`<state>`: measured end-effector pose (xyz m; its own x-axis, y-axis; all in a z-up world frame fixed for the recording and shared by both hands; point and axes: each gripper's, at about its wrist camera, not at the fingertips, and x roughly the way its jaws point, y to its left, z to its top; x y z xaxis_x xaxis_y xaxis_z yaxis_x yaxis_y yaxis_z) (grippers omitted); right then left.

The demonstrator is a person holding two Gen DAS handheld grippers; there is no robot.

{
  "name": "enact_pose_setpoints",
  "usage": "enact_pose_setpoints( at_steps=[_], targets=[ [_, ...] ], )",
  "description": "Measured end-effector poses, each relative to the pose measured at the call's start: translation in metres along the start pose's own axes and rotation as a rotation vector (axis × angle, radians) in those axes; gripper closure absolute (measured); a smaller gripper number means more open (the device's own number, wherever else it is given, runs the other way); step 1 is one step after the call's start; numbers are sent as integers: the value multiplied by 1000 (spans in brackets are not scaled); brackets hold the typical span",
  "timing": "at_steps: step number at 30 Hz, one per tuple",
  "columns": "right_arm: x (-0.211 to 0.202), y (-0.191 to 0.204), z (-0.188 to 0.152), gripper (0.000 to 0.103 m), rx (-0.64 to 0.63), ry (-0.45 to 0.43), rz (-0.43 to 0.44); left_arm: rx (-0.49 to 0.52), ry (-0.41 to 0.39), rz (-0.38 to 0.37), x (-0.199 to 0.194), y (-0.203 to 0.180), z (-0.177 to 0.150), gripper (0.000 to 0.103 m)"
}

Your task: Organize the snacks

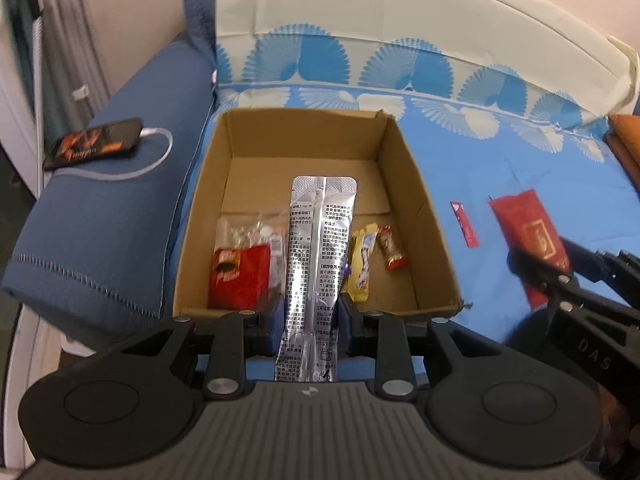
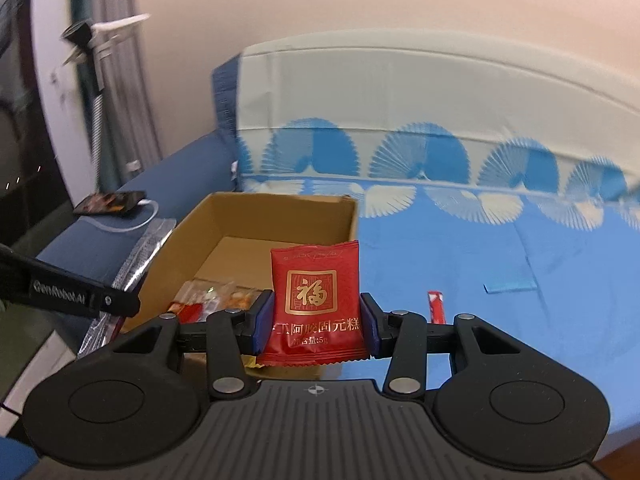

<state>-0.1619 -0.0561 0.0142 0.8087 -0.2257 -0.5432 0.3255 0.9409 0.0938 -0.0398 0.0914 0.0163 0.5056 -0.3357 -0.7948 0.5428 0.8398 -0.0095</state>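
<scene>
Blue fan-print bedding carries a cardboard box already holding several snacks; left hand-held gripper clamps a silver sachet over it, right hand-held gripper clamps a red packet beside it, one red stick remains outside

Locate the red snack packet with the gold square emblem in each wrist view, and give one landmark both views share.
Left wrist view: red snack packet at right, clamped by the right gripper, over the blue sheet.
Right wrist view: red snack packet centre, between the gripper pads.
Shared landmark: the open cardboard box.
</scene>
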Motion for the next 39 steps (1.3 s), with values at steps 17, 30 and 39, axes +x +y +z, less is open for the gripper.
enact_pose_setpoints(
  at_steps=[17,30,39],
  targets=[
    [-12,26,-2,55,-71,-11,-56,-35,-43,-49,-10,17,-17,72],
    [-10,26,-3,55,-78,-2,-59,-40,-46,-50,-10,16,-17,72],
    [-7,24,-2,55,-79,11,-55,-39,-37,-49,-8,16,-16,72]
  ],
)
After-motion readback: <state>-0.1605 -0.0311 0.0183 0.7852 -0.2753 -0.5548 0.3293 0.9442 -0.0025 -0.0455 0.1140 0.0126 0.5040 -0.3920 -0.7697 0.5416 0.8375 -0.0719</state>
